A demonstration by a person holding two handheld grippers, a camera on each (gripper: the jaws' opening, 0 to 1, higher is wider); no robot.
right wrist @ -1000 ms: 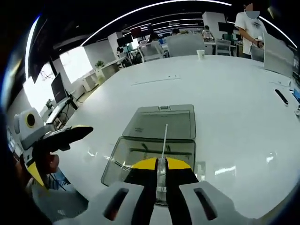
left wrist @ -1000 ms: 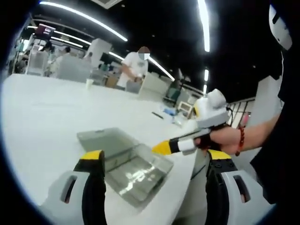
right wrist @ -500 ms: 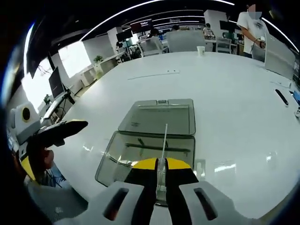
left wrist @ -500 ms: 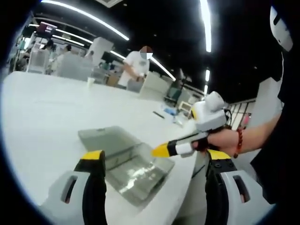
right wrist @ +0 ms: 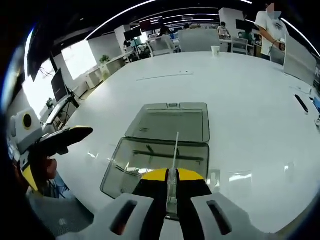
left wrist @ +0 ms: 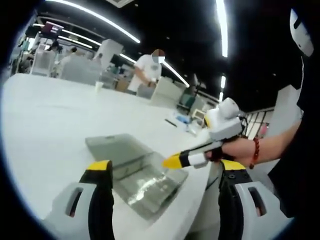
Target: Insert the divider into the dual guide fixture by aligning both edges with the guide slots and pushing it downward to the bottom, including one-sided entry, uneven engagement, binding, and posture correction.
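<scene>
Holding low over a white table (left wrist: 45, 120), the left gripper (left wrist: 162, 172) has its two yellow-tipped jaws spread wide, nothing between them, in the left gripper view. Between those jaws, toward 12 o'clock, lies a clear plastic box (left wrist: 150, 182), the guide fixture, with its hinged lid (left wrist: 112, 146) folded flat on the table at about 11 o'clock from it. From 3 o'clock the right gripper (left wrist: 172, 160) reaches in above the box's near right corner, held by a hand (left wrist: 239, 149) with a red bead bracelet at the wrist; its yellow tip points toward 9 o'clock. A person in a white shirt (left wrist: 147, 70) stands at the far side of the table near 12 o'clock. In the right gripper view, the left gripper (right wrist: 75, 134) shows at 9 o'clock, out over the table edge and apart from the box. The right gripper (right wrist: 171, 175) sits at 6 o'clock, jaws pressed together on the lower edge of a thin clear divider (right wrist: 175, 152), seen edge-on as a pale line running toward 12 o'clock over the open box (right wrist: 150, 160). Whether the divider's edges sit in any guide slot cannot be told. The lid (right wrist: 170, 122) lies flat beyond the box. A dark pen-like object (right wrist: 301, 103) lies at 2 o'clock.
</scene>
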